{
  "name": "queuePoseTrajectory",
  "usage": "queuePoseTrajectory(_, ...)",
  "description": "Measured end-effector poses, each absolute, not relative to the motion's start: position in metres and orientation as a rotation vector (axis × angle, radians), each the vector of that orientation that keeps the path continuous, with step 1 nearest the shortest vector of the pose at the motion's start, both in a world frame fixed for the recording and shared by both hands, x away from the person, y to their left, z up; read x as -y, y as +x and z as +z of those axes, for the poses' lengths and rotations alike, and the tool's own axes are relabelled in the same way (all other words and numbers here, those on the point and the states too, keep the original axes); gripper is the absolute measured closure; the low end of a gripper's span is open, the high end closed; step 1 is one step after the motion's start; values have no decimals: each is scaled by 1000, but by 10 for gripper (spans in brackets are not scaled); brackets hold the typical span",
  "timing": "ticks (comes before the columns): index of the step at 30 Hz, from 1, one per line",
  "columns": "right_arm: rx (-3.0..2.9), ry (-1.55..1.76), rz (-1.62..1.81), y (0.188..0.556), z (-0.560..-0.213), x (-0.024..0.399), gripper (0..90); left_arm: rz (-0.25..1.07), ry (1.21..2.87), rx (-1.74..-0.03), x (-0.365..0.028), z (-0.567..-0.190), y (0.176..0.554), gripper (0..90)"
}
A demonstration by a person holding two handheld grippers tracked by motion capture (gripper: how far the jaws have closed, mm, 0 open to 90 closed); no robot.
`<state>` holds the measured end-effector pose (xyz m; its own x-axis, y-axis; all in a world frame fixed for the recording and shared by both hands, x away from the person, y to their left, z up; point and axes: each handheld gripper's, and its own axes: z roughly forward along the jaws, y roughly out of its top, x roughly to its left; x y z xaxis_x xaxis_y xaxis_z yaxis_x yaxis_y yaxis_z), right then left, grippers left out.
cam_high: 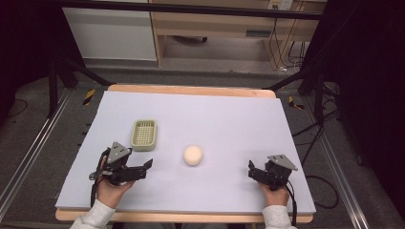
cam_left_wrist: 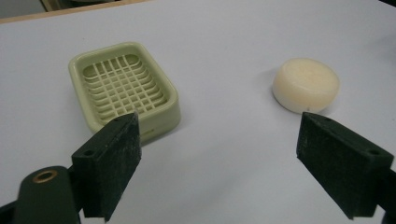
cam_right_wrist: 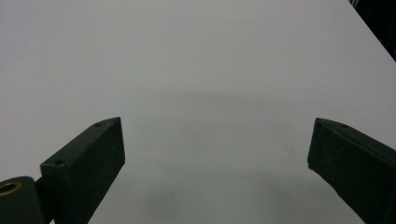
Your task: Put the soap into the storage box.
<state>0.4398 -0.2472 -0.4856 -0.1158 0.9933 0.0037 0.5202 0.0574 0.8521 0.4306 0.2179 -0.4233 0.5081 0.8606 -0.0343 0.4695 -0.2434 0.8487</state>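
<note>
Fingers of the left gripper spread wide with nothing between them, near the front left of the table; likewise spread and empty at the right gripper, near the front right corner. Then, largest to smallest: pale green slatted soap dish just beyond the left gripper, and round cream soap bar flat on the table between the two grippers, apart from the dish and touched by neither.

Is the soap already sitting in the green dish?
No, the soap lies on the table beside the empty dish.
</note>
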Motion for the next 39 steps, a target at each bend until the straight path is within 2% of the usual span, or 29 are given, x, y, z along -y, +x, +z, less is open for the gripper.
queuePoseTrajectory(39, -1727, 1522, 933, 441, -487, 245, 52, 543, 1981, -991, -171, -415, 439, 155)
